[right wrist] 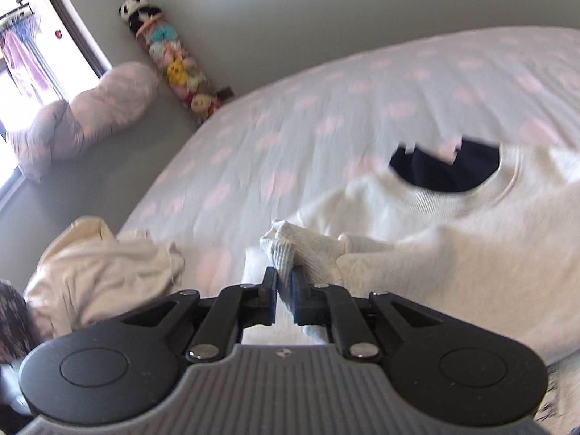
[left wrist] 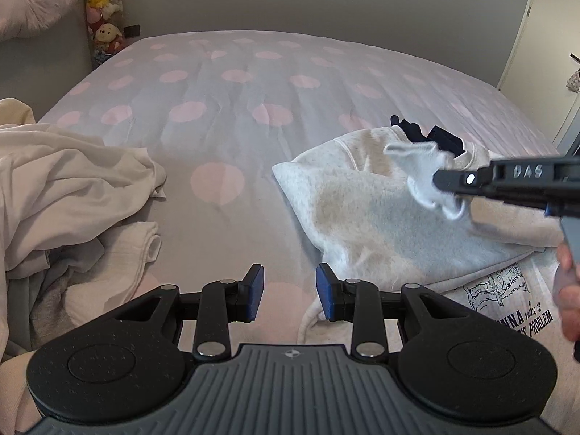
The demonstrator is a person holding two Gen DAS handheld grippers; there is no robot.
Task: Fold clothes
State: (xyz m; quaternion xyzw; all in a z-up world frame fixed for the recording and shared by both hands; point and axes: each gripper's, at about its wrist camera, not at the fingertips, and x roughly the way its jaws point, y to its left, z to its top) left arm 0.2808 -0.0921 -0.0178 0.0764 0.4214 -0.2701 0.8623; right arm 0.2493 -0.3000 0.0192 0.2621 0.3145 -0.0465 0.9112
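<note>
A folded light grey sweatshirt [left wrist: 366,214] lies on the bed at the right, with a printed one [left wrist: 514,308] under it near the front. My right gripper [right wrist: 284,277] is shut on a white sock [right wrist: 290,250] and holds it above the sweatshirt [right wrist: 453,253]; it also shows in the left wrist view [left wrist: 446,181] with the sock [left wrist: 420,166] hanging from it. My left gripper [left wrist: 288,291] is open and empty, low over the bedspread just left of the sweatshirt's edge.
A pile of cream clothes [left wrist: 65,188] lies at the left of the bed [left wrist: 224,108]. A dark garment [right wrist: 446,170] lies beyond the sweatshirt collar. A pillow [right wrist: 90,116] and a column of plush toys [right wrist: 174,69] stand by the wall.
</note>
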